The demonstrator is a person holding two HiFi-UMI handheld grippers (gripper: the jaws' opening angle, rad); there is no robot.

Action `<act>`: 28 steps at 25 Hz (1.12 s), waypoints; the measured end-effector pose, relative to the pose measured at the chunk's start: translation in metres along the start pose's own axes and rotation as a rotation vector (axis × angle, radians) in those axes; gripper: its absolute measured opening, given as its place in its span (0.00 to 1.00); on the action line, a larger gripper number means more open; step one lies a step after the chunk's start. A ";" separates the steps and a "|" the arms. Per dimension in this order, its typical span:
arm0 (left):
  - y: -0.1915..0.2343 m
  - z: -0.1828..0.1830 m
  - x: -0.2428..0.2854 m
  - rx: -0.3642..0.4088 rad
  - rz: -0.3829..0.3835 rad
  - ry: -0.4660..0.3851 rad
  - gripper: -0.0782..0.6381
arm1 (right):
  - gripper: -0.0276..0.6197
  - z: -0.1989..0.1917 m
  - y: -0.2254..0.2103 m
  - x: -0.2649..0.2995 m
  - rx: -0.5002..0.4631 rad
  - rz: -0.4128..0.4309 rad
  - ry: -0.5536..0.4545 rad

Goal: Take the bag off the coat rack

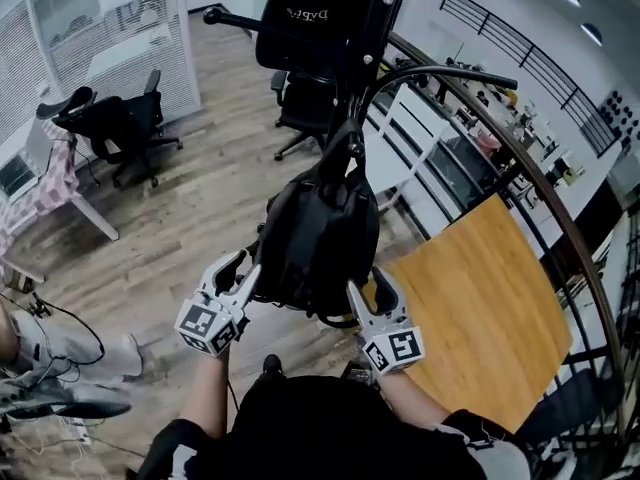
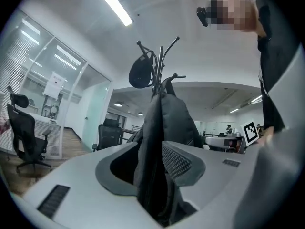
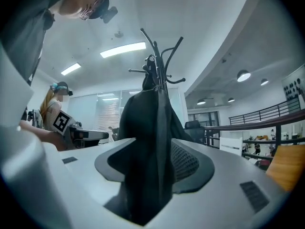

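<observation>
A black bag (image 1: 320,238) hangs by its top loop from the dark coat rack (image 1: 385,8) in front of me. My left gripper (image 1: 243,273) is at the bag's lower left side and my right gripper (image 1: 372,290) at its lower right. In the left gripper view the bag (image 2: 167,123) runs down between the open jaws of the left gripper (image 2: 152,175), lying against the meshed right pad with a gap on the left. In the right gripper view the bag (image 3: 147,123) likewise hangs between the wide-open jaws of the right gripper (image 3: 147,171). The rack's hooks (image 3: 159,56) rise above it.
Another black item (image 1: 310,18) hangs higher on the rack. A wooden table (image 1: 480,308) stands to the right, with a curved railing (image 1: 540,188) behind it. Office chairs (image 1: 120,128) stand on the wood floor at left and behind. A person's legs (image 1: 60,358) show at lower left.
</observation>
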State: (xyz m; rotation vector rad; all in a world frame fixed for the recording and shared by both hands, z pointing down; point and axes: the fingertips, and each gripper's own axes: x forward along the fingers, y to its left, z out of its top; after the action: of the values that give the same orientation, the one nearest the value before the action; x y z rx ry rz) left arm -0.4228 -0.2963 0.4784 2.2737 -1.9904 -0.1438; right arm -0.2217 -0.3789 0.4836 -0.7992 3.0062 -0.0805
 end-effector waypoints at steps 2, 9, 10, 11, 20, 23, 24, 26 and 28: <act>0.008 0.001 0.014 0.004 -0.035 0.013 0.33 | 0.39 0.001 -0.002 0.011 -0.005 -0.024 0.004; 0.011 0.002 0.048 0.082 -0.153 0.051 0.33 | 0.38 -0.001 -0.012 0.032 0.005 -0.091 0.029; 0.012 0.002 0.051 0.072 -0.173 0.054 0.33 | 0.38 -0.003 -0.014 0.034 0.013 -0.101 0.035; 0.012 0.002 0.053 0.067 -0.190 0.057 0.33 | 0.38 -0.004 -0.016 0.036 0.023 -0.115 0.041; 0.002 0.003 0.059 0.041 -0.274 0.057 0.33 | 0.29 -0.009 -0.017 0.040 0.004 -0.156 0.043; 0.004 0.002 0.063 0.036 -0.275 0.056 0.30 | 0.26 -0.007 -0.013 0.040 0.006 -0.136 0.037; 0.004 0.002 0.063 0.037 -0.279 0.057 0.28 | 0.24 -0.006 -0.011 0.040 0.009 -0.126 0.027; 0.003 0.002 0.063 0.035 -0.285 0.048 0.26 | 0.24 -0.007 -0.010 0.040 -0.010 -0.103 0.003; 0.002 0.002 0.063 0.023 -0.294 0.025 0.26 | 0.23 -0.008 -0.008 0.040 -0.033 -0.091 -0.011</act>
State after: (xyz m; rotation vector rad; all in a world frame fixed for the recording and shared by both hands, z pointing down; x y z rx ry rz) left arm -0.4170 -0.3589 0.4768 2.5562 -1.6435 -0.1170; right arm -0.2531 -0.4053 0.4916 -0.9363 2.9678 -0.0283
